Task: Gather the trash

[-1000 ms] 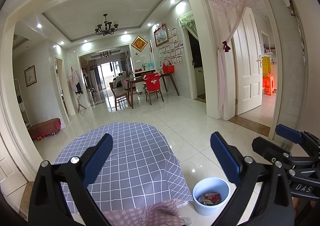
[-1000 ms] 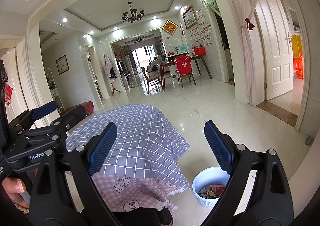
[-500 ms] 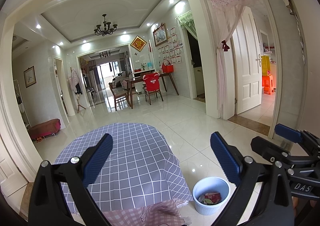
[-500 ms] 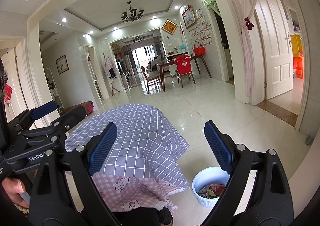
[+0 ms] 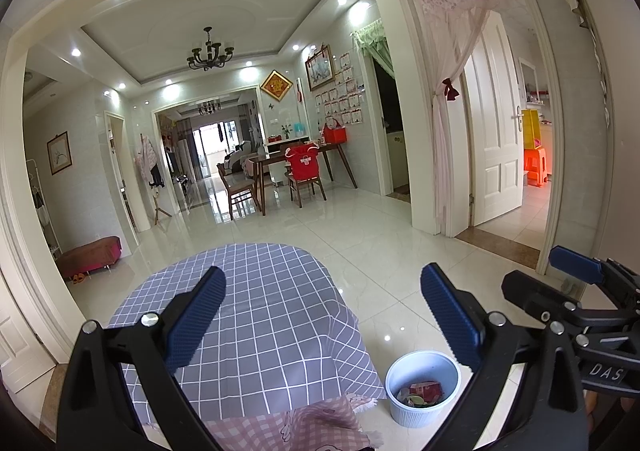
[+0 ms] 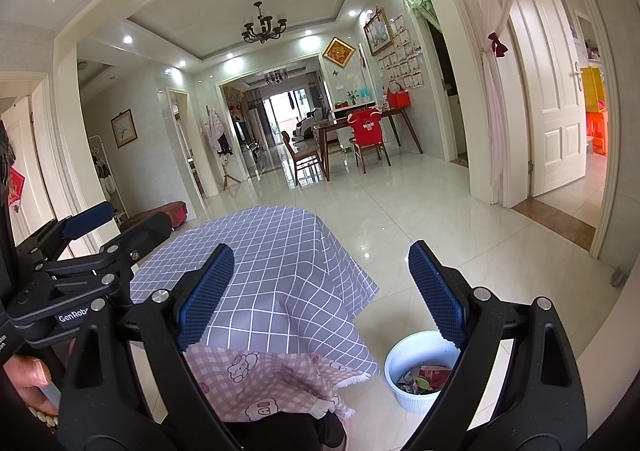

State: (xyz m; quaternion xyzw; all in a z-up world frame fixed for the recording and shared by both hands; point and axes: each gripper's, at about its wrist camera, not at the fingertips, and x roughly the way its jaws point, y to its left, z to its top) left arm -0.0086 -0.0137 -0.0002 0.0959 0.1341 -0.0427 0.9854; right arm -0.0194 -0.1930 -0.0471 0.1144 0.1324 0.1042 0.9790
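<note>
Left gripper (image 5: 320,315) hovering with jaws spread wide, gripping nothing. Right gripper (image 6: 320,287) likewise gaping, empty, hanging beside its twin. Sitting below on the floor (image 5: 400,251), a white bin (image 5: 423,387) holding trash (image 5: 420,393), just right of the checked tablecloth (image 5: 272,315). Farther back, standing by the wall, a dining table (image 5: 296,155) and chairs (image 5: 306,175).

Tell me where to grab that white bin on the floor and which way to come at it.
Take the white bin by its rim, coming down from above, one finger inside the wall and one outside. It stands upright and open-topped on the floor, right of the checked tablecloth; trash sits low inside, so the upper wall is probably free. The right gripper, open and empty, seems nearer.
</note>
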